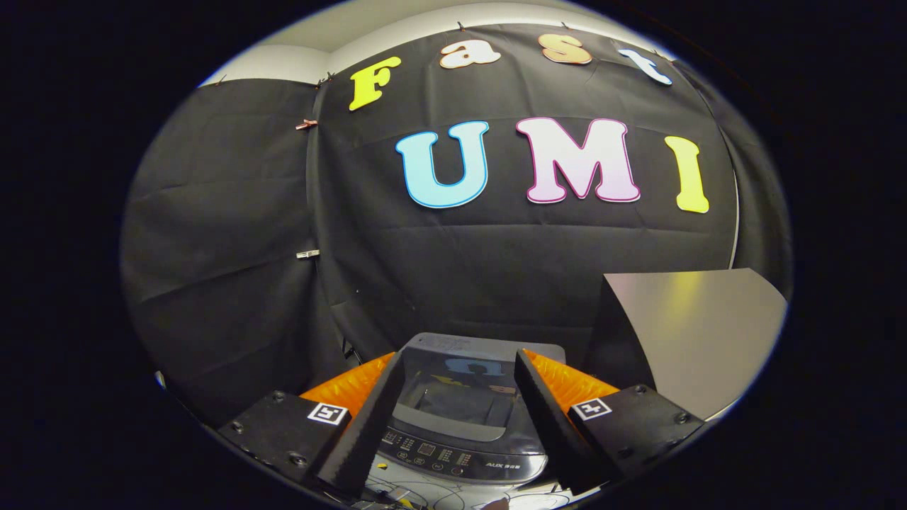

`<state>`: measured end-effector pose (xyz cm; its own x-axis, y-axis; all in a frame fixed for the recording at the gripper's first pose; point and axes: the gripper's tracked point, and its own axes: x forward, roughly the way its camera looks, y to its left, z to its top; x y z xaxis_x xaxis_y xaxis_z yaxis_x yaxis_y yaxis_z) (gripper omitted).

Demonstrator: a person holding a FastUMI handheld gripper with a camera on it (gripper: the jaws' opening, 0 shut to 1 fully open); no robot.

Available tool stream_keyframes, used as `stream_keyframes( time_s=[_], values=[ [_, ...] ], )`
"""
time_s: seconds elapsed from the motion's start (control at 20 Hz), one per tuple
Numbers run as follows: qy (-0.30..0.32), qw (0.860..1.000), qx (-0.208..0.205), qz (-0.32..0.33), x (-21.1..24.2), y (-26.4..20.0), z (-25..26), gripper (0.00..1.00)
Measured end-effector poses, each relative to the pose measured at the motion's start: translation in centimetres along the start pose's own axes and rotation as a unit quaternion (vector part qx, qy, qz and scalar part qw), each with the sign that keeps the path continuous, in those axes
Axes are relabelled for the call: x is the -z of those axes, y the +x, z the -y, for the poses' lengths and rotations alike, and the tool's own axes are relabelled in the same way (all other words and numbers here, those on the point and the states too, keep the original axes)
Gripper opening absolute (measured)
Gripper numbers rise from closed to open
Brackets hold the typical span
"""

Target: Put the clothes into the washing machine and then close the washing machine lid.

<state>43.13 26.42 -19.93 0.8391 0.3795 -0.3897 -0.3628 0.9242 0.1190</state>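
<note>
A grey top-loading washing machine (468,418) stands below and ahead, seen between my two fingers. Its dark glass lid (460,393) lies flat and shut over the tub, with a control panel (443,453) along the near edge. My gripper (459,365) hovers above it, open, with nothing between the fingers. No clothes can be seen from here.
A grey table top (701,326) stands to the right of the machine, at about the height of the fingers. Black cloth walls close in behind and to the left. Cables and small items (425,496) lie on the pale floor in front of the machine.
</note>
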Motion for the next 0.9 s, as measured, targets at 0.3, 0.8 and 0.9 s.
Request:
stream_keyframes(
  time_s=[0.3, 0.8, 0.9],
  values=[
    [0.0, 1.0, -0.001, -0.002, 0.19, 0.13, -0.26, 0.99],
    [-0.002, 1.0, -0.004, -0.002, 0.22, -0.05, -0.63, 0.99],
    [-0.004, 1.0, -0.005, -0.001, 0.16, -0.12, -0.74, 0.99]
  ],
)
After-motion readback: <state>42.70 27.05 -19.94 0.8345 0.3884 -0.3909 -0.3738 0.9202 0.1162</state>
